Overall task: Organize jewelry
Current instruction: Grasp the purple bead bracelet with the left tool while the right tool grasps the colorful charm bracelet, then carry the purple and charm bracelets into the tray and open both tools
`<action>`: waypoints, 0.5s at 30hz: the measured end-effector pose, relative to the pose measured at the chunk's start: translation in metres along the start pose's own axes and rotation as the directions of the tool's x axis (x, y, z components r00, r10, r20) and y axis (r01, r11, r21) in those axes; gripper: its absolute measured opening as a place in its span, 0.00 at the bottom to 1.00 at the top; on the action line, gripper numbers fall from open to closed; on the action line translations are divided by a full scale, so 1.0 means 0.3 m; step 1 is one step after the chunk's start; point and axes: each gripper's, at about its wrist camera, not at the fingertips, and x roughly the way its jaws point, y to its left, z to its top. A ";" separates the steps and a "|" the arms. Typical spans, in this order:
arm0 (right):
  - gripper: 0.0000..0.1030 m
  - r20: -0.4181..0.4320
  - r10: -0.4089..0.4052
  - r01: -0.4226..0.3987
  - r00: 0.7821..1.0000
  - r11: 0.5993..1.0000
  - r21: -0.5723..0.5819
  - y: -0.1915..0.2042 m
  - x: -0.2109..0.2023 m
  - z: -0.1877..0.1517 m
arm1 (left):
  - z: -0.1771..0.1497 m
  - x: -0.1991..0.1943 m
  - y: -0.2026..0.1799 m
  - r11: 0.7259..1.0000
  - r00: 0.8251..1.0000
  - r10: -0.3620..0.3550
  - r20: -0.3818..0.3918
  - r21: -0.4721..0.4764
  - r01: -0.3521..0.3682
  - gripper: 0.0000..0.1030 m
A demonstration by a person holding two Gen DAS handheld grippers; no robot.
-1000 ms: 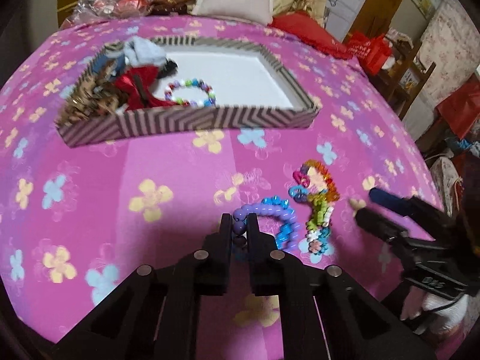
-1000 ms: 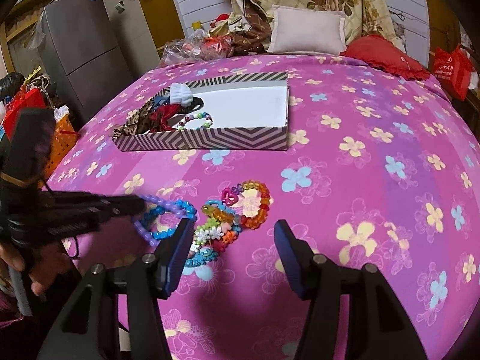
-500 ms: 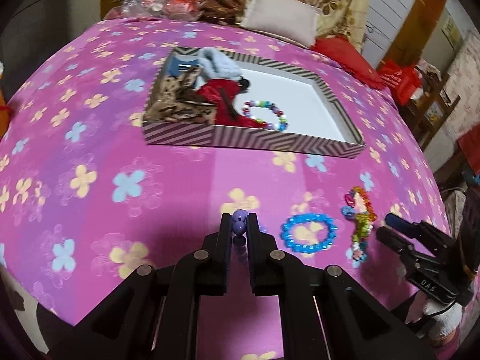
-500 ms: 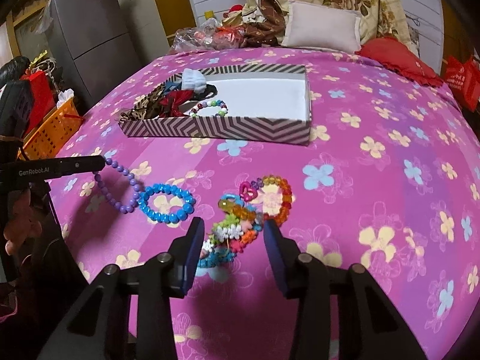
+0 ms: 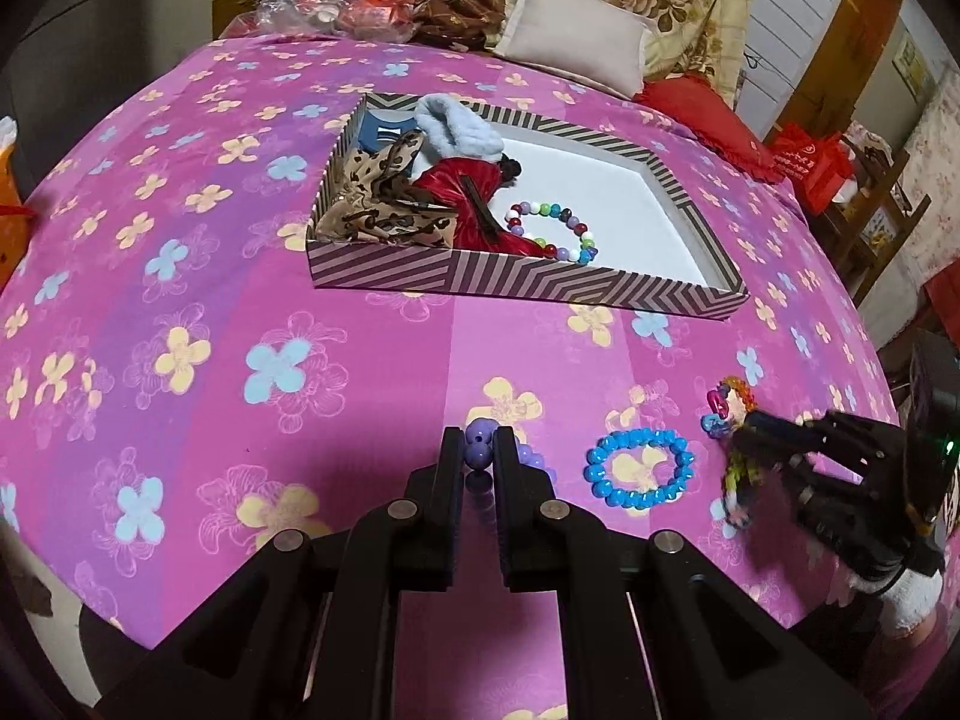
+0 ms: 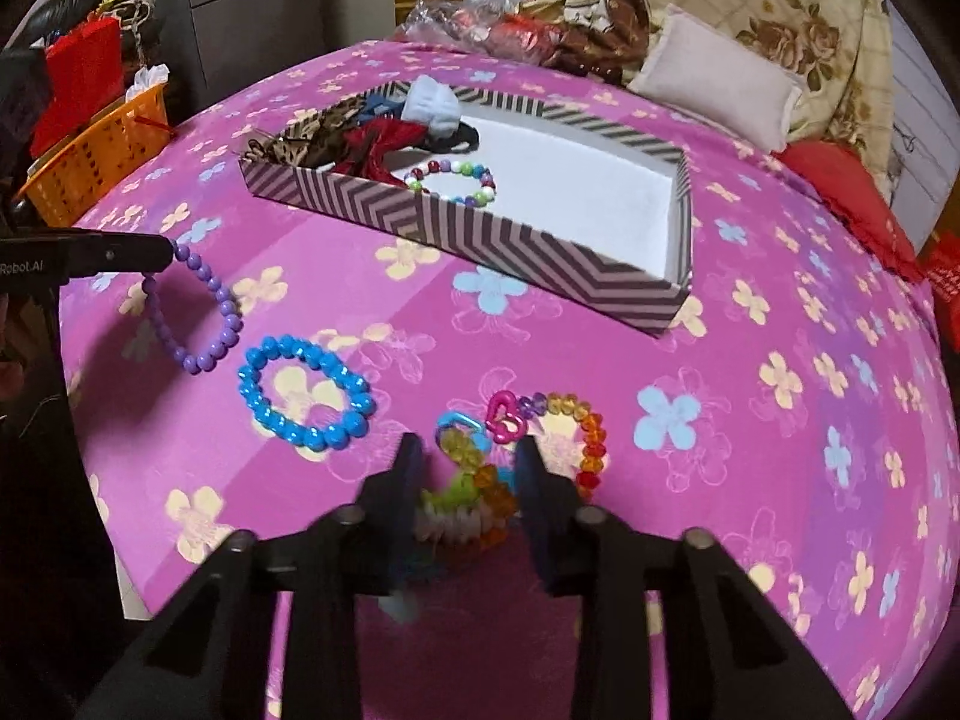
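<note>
1. Left gripper (image 5: 479, 450) is clamped tight on the purple bead bracelet (image 6: 198, 312); in the left wrist view 2 purple beads sit pinched between its tips.
2. In the right wrist view that bracelet hangs as a loop from the left gripper's tip at far left, above the bedspread (image 6: 750, 420), its low end near the blue bracelet.
3. Blue bead bracelet (image 6: 305, 391) lies flat on the pink flowered bedspread, untouched, between the 2 grippers.
4. Right gripper (image 6: 468, 468) has its jaws closing around the multicolour bracelet pile (image 6: 480, 480); beads sit between the fingers (blurred, so pad contact is unclear in this view).
5. In the left wrist view the right gripper's tips look nearly together on that pile, at the right edge of the bed.
6. The pile includes an orange-yellow bead ring (image 6: 585, 438), a pink heart charm (image 6: 506, 417) and a blue clip (image 6: 456, 423), all touching and lying just beyond the fingers.
7. Striped box (image 5: 540, 285) sits farther up the bed, open top, white floor.
8. Inside it: a mixed-colour bead bracelet (image 5: 552, 231) near the front wall, plus hair accessories (image 5: 420, 186) bunched at the left end (leopard, red, pale blue fabric).
9. A cream pillow (image 5: 576, 45) and a red cushion (image 5: 702, 120) lie at the far end of the bed.
</note>
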 end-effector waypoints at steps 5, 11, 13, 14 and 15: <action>0.09 0.044 0.073 -0.077 0.996 0.992 0.096 -0.065 -0.046 -0.007 | 0.007 -0.005 0.004 1.000 1.000 0.002 0.002 -0.007 -0.002 0.11; 0.09 0.139 0.141 -0.165 0.980 0.970 0.179 -0.117 -0.133 0.015 | 0.027 -0.054 -0.008 1.000 1.000 -0.010 0.029 -0.001 0.010 0.11; 0.09 0.167 0.157 -0.188 0.973 0.963 0.193 -0.126 -0.160 0.028 | 0.037 -0.071 -0.014 1.000 0.999 -0.009 0.040 0.006 0.009 0.11; 0.09 0.179 0.164 -0.199 0.970 0.960 0.197 -0.129 -0.173 0.035 | 0.041 -0.078 -0.017 1.000 0.999 -0.008 0.043 0.008 0.008 0.11; 0.09 0.188 0.167 -0.204 0.968 0.959 0.199 -0.129 -0.184 0.043 | 0.047 -0.085 -0.020 1.000 0.999 -0.007 0.047 0.012 0.006 0.11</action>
